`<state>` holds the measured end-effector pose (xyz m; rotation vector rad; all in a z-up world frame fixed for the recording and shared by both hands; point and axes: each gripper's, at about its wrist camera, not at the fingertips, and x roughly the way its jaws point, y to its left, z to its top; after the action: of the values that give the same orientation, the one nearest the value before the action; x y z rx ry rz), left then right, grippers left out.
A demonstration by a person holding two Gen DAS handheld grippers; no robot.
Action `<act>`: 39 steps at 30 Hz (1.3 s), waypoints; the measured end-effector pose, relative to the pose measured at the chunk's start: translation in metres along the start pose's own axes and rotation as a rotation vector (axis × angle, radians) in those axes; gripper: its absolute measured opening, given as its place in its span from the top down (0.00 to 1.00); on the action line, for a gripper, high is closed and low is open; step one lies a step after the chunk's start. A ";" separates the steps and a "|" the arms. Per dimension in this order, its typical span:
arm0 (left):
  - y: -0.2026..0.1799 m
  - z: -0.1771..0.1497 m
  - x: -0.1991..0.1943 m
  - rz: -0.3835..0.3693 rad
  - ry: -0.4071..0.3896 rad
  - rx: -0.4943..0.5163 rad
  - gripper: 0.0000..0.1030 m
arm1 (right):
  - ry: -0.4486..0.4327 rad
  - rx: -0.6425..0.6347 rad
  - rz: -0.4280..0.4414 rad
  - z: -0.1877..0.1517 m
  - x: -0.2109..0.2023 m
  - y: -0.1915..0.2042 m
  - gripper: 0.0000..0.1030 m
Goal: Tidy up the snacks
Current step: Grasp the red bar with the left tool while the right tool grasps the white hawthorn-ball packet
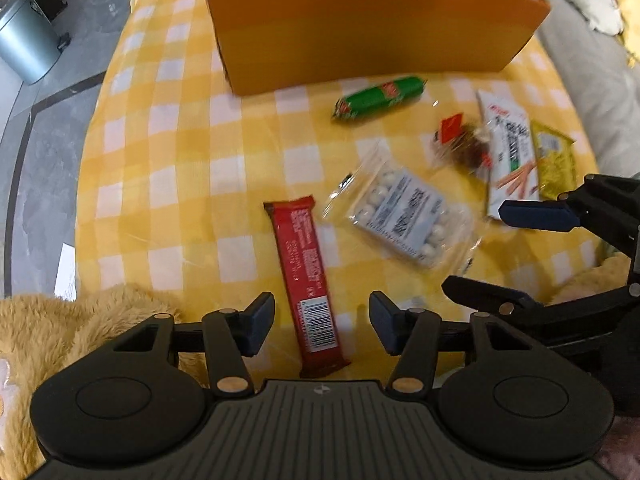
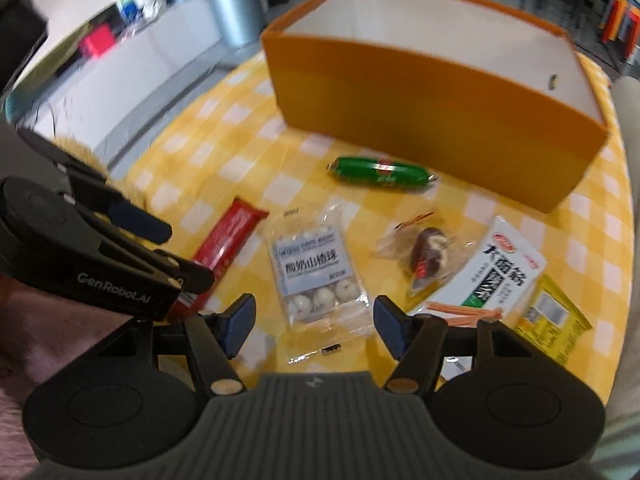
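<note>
On a yellow-and-white checked cloth (image 1: pixel 168 184), six snacks lie loose in front of an orange box (image 1: pixel 376 32), open-topped, white inside, nothing visible in it. Left gripper (image 1: pixel 322 330) spread wide, empty, straddling the near end of the red bar (image 1: pixel 306 284). Right gripper (image 2: pixel 315 326) also wide and empty, poised just short of the clear bag of white balls (image 2: pixel 314 276).

Risks, as I judge them:
- Both grippers sit close together; in the right wrist view the left one crosses over the red bar's near end. Reaching at once could knock one against the other.
- Clear bag is slack, glossy film: fingers may pinch only a corner and let it droop or slip.
- White stick-snack pack (image 2: pixel 498 276) overlaps the yellow packet (image 2: pixel 550 320) and touches the small clear wrapper with a dark sweet (image 2: pixel 426 254); lifting one may drag a neighbour.
- Green sausage roll (image 1: pixel 378 97) is cylindrical, likely to roll if nudged; it lies just before the box wall.
- Box wall is tall; a low carry could catch the rim.

Textures: flat foil bar, crinkly film, smooth card box, fuzzy tan plush (image 1: pixel 64 328) at the left edge. Both views motion-blurred
</note>
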<state>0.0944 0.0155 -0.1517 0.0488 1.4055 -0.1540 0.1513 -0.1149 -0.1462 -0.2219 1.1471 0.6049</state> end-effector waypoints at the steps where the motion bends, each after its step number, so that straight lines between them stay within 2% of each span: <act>1: 0.000 0.000 0.003 0.000 0.008 0.001 0.38 | 0.014 -0.010 0.003 0.001 0.004 0.001 0.39; 7: 0.002 0.006 0.015 0.021 0.030 0.010 0.38 | 0.044 -0.108 -0.035 0.003 0.025 0.011 0.39; 13: 0.004 0.010 0.026 0.031 0.046 0.010 0.38 | 0.045 -0.111 -0.038 0.006 0.033 0.007 0.39; 20: 0.008 0.012 0.038 0.012 0.063 0.005 0.50 | 0.032 -0.119 -0.030 0.008 0.039 0.005 0.39; 25: 0.007 0.014 0.039 0.018 0.046 0.022 0.51 | 0.038 -0.170 -0.045 0.010 0.048 0.011 0.39; 27: 0.006 0.015 0.039 0.017 0.042 0.027 0.60 | 0.042 -0.188 -0.047 0.010 0.050 0.013 0.39; 32: 0.002 0.018 0.040 0.034 0.039 0.042 0.69 | 0.054 -0.211 -0.055 0.010 0.054 0.016 0.42; 39: 0.000 0.021 0.039 0.031 0.036 0.043 0.71 | 0.061 -0.233 -0.067 0.009 0.056 0.019 0.43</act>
<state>0.1212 0.0096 -0.1871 0.1089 1.4369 -0.1585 0.1630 -0.0765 -0.1904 -0.4790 1.1230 0.6763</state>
